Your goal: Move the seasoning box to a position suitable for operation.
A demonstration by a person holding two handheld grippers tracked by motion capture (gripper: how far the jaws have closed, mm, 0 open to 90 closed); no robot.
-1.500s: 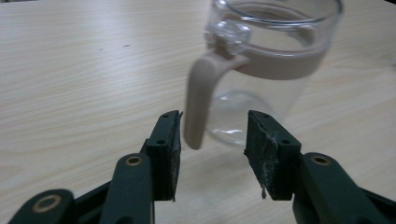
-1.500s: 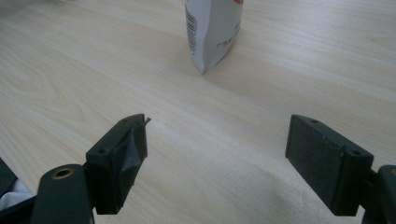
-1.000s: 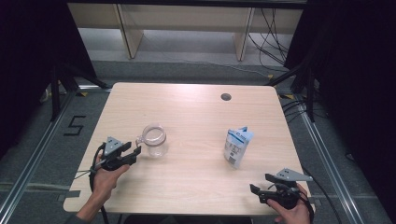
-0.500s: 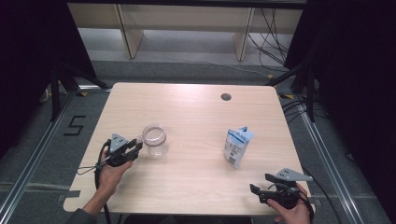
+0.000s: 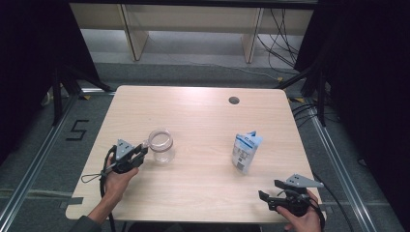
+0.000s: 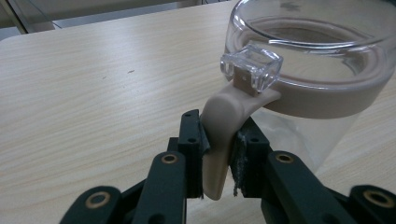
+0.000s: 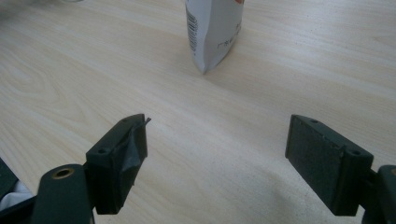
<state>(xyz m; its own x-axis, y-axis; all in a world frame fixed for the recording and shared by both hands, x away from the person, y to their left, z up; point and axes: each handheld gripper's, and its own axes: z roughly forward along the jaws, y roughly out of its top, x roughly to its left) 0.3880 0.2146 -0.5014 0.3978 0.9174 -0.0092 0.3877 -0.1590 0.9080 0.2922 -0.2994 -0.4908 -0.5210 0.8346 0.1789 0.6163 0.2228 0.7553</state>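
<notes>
Left gripper (image 6: 219,163) fingers just closed, pinching beige curved handle (image 6: 222,126), clear jar (image 5: 160,145).

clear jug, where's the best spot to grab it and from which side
By its beige handle, from the person's side at the left: the handle sticks out from the clear jug that way. The left tongs have just been closing and clamp it, one pad on each flat side.

High view: fixed above the near edge of the table (image 5: 203,111), facing forward and down, whole top in frame. Left gripper view: rides the left gripper (image 6: 219,161), very close, just above the wood, facing the clear jug (image 6: 322,70). Right gripper view: low over the near right, facing the far white pouch (image 7: 212,28). Jug (image 5: 161,145) and pouch (image 5: 245,152) are shared with the high view.
</notes>
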